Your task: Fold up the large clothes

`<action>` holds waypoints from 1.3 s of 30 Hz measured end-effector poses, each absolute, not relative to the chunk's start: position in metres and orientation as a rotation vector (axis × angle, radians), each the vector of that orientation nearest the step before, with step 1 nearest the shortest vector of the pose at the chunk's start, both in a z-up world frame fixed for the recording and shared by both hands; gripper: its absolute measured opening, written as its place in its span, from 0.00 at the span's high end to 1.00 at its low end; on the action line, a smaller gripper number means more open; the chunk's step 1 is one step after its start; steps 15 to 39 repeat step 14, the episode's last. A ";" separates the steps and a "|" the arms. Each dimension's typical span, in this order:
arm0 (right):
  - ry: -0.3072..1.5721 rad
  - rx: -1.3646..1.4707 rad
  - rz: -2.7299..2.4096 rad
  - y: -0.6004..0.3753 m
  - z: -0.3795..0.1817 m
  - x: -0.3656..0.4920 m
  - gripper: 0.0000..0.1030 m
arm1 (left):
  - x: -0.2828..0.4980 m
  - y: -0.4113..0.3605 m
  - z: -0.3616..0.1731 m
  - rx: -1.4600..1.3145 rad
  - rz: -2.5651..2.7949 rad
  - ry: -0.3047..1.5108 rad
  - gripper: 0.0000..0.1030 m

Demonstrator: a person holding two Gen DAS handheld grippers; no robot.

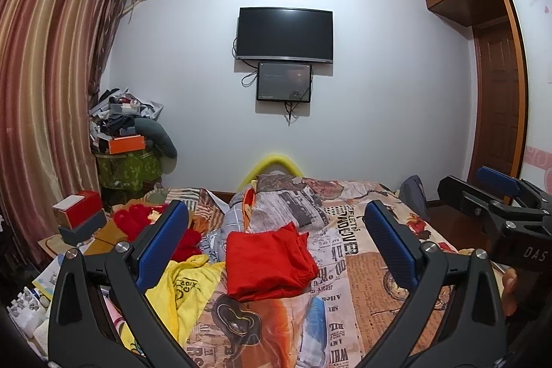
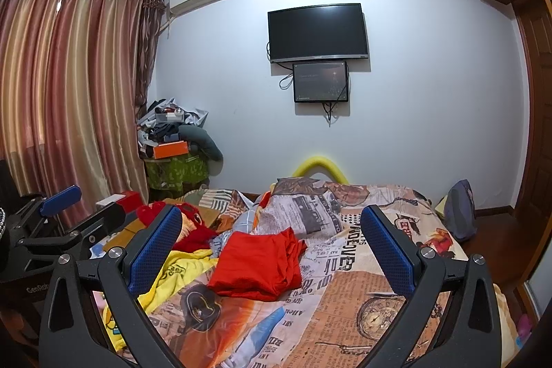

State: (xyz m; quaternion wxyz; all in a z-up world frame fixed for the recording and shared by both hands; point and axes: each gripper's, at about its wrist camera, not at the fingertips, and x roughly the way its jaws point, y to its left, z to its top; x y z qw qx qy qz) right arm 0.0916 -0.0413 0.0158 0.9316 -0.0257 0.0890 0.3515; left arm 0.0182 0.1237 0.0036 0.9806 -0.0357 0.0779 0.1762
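Note:
A folded red garment (image 1: pixel 269 262) lies on the newspaper-print bedspread (image 1: pixel 362 268), also in the right wrist view (image 2: pixel 258 262). A yellow garment (image 1: pixel 188 288) lies crumpled to its left, also in the right wrist view (image 2: pixel 172 275). A red fuzzy garment (image 1: pixel 138 219) lies farther left, also in the right wrist view (image 2: pixel 193 226). My left gripper (image 1: pixel 276 223) is open and empty, held above the bed short of the red garment. My right gripper (image 2: pixel 272 226) is open and empty, likewise. Each gripper shows at the edge of the other's view.
A red and white box (image 1: pixel 79 207) on a grey box stands at the bed's left. A cluttered pile (image 1: pixel 127 133) stands in the far left corner by the curtain (image 1: pixel 41 92). A dark bag (image 2: pixel 459 212) sits at the bed's far right. A TV (image 1: pixel 284 35) hangs on the wall.

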 end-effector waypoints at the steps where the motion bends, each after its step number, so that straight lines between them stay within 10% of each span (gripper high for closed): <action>1: 0.184 -0.051 0.719 -0.041 0.016 0.092 0.00 | 0.018 0.123 0.004 -0.068 0.354 0.157 0.01; 39: 0.187 -0.054 0.718 -0.040 0.016 0.093 0.00 | 0.015 0.116 0.005 -0.053 0.339 0.156 0.00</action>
